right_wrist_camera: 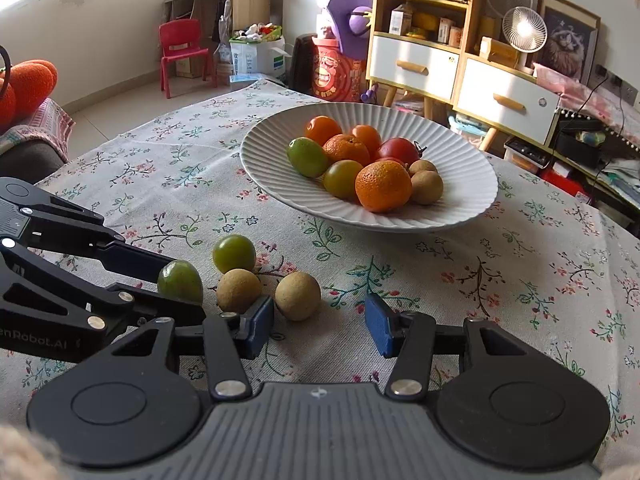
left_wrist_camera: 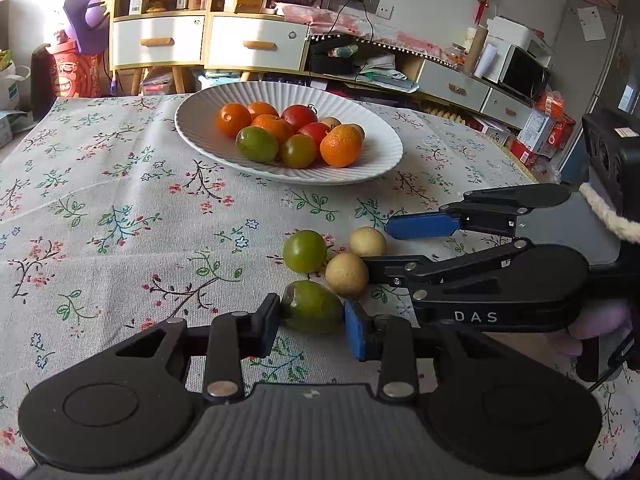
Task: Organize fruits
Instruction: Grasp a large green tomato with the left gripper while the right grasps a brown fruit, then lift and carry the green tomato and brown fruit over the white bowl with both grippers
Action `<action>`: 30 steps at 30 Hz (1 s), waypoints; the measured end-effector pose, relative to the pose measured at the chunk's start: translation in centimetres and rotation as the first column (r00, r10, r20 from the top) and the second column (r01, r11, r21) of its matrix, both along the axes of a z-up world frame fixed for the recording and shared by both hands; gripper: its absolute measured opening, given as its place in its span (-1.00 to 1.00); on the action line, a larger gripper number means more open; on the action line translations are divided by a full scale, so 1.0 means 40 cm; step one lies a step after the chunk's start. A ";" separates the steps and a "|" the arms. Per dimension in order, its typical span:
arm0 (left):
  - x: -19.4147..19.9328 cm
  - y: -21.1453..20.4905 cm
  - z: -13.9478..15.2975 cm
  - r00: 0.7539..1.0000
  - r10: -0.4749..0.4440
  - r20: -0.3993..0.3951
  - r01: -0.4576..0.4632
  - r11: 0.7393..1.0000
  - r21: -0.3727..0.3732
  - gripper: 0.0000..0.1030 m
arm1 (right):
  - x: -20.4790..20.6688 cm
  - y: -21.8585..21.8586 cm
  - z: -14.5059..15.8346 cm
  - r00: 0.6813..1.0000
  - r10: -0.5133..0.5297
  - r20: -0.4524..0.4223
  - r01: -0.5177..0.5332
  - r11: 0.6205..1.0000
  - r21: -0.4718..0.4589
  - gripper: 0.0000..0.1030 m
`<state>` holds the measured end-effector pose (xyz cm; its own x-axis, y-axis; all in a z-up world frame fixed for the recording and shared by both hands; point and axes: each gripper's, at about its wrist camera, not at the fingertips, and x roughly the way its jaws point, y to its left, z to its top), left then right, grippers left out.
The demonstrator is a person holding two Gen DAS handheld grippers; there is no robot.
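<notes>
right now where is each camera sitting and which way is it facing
Left wrist: sits on the left tongs, facing the white plate across the floral tablecloth; own fingers clamp an oval green fruit; right tongs enter from the right.
Right wrist: sits on the right tongs, open around a tan fruit; left tongs enter from the left.
Shared: plate, loose fruits, shelf cabinet.

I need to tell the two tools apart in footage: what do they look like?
Both are black linkage tools with blue finger pads and silver rivets. The right tool has white "DAS" lettering; the left tool has grey lettering ending "Robot.AI". A cream knitted cuff shows.
</notes>
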<state>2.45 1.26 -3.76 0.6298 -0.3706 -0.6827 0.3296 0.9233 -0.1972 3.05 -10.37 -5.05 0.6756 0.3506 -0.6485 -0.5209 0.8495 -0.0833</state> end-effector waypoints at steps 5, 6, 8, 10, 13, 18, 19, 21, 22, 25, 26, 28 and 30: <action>0.001 0.010 0.001 1.000 0.010 -0.015 -0.010 1.000 -0.019 -0.44 | -0.005 0.008 0.002 1.000 0.025 0.000 -0.025 1.000 0.007 -0.41; 0.001 0.012 0.002 1.000 0.012 -0.017 -0.012 1.000 -0.022 -0.44 | -0.006 0.009 0.003 0.999 0.033 -0.003 -0.032 0.999 0.011 -0.47; -0.001 0.013 0.002 1.000 0.012 -0.018 -0.013 1.000 -0.024 -0.44 | -0.009 0.011 0.003 0.999 0.037 -0.006 -0.037 0.999 0.012 -0.56; -0.002 0.014 0.002 1.000 0.011 -0.016 -0.012 1.000 -0.022 -0.44 | -0.011 0.011 0.003 0.999 0.033 -0.004 -0.033 0.999 0.013 -0.57; 0.001 0.015 0.003 1.000 0.016 -0.021 -0.017 1.000 -0.026 -0.44 | -0.009 0.010 0.006 1.000 0.028 -0.013 -0.027 0.999 0.020 -0.57; 0.003 0.021 0.007 0.999 0.026 -0.034 -0.027 0.999 -0.036 -0.44 | -0.013 0.003 0.011 1.000 0.020 -0.021 -0.019 1.000 0.022 -0.57; 0.005 0.023 0.009 0.999 0.029 -0.038 -0.030 0.999 -0.038 -0.44 | -0.014 0.002 0.012 1.000 0.017 -0.022 -0.017 1.000 0.020 -0.57; 0.007 0.024 0.012 0.999 0.034 -0.040 -0.036 0.999 -0.041 -0.44 | -0.015 0.002 0.016 1.000 0.013 -0.023 -0.012 1.000 0.016 -0.57; 0.007 0.025 0.015 0.999 0.036 -0.039 -0.038 0.998 -0.042 -0.44 | -0.016 0.002 0.019 1.000 0.012 -0.022 -0.011 1.000 0.015 -0.57; 0.007 0.026 0.028 0.999 0.041 -0.028 -0.042 0.998 -0.051 -0.44 | -0.023 0.000 0.030 1.000 0.008 -0.016 -0.008 1.000 0.017 -0.57; 0.007 0.026 0.033 0.999 0.042 -0.025 -0.044 0.998 -0.054 -0.44 | -0.024 0.000 0.034 1.000 0.007 -0.014 -0.007 1.000 0.019 -0.57; 0.008 0.024 0.043 0.999 0.043 -0.020 -0.044 0.997 -0.065 -0.44 | -0.025 -0.003 0.043 1.000 0.003 -0.011 -0.003 1.000 0.024 -0.57; 0.009 0.020 0.051 0.999 0.040 -0.011 -0.041 0.997 -0.069 -0.44 | -0.027 -0.006 0.053 1.000 0.000 -0.001 0.000 1.000 0.026 -0.57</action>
